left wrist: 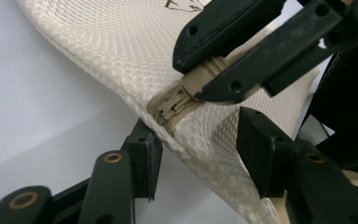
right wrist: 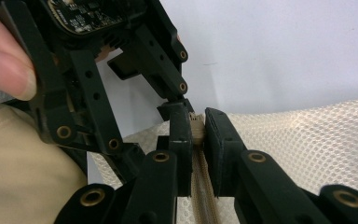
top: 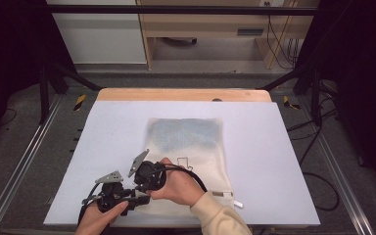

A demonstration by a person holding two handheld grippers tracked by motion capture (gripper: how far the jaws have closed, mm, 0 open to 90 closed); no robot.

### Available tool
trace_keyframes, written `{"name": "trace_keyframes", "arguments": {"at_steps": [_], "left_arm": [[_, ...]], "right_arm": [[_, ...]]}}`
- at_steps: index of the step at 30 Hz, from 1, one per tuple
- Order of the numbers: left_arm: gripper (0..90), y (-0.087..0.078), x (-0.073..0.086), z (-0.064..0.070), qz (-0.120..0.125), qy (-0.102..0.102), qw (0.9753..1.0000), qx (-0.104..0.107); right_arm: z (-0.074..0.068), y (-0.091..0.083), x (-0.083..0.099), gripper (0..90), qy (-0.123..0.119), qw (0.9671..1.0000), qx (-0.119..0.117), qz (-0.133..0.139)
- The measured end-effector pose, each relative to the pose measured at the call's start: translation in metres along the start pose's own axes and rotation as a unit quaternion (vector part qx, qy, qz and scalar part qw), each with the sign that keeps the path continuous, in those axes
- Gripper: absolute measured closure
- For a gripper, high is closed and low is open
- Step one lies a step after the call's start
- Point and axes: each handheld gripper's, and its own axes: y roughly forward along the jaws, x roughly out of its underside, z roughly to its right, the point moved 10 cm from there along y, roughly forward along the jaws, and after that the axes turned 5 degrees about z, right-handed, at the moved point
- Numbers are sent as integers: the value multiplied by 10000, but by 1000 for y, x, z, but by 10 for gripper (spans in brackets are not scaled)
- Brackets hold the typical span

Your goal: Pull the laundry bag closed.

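Jaws of the right gripper (right wrist: 196, 128) clenched on the zip pull (right wrist: 196, 125) of a mesh bag (top: 188, 147).
The left gripper (left wrist: 193, 149) sits astride the bag's edge at the zip end, jaws apart and pinching nothing. The bag lies flat on the white table (top: 112, 132), near the front edge, with both hands at its near left corner.

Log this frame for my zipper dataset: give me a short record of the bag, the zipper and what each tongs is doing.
item: cream mesh bag, lying flat
surface: pale table
zipper pull: at the bag's near corner
right tongs: shut on the zipper pull
left tongs: jaws open astride the bag's edge just below the slider, not clamped
stage: zipper gripped at its end
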Motion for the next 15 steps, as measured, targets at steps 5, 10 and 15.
{"name": "trace_keyframes", "arguments": {"at_steps": [5,10,15], "left_arm": [[550,3,-1,-1,-22,6,10000,69],[554,6,0,0,-74,63,9999,131],[591,10,-3,-3,-40,66,9999,118]], "right_arm": [[0,0,-1,818,6,10000,8,57],[0,0,-1,818,58,10000,4,53],[2,-1,0,818,15,10000,21,52]]}}
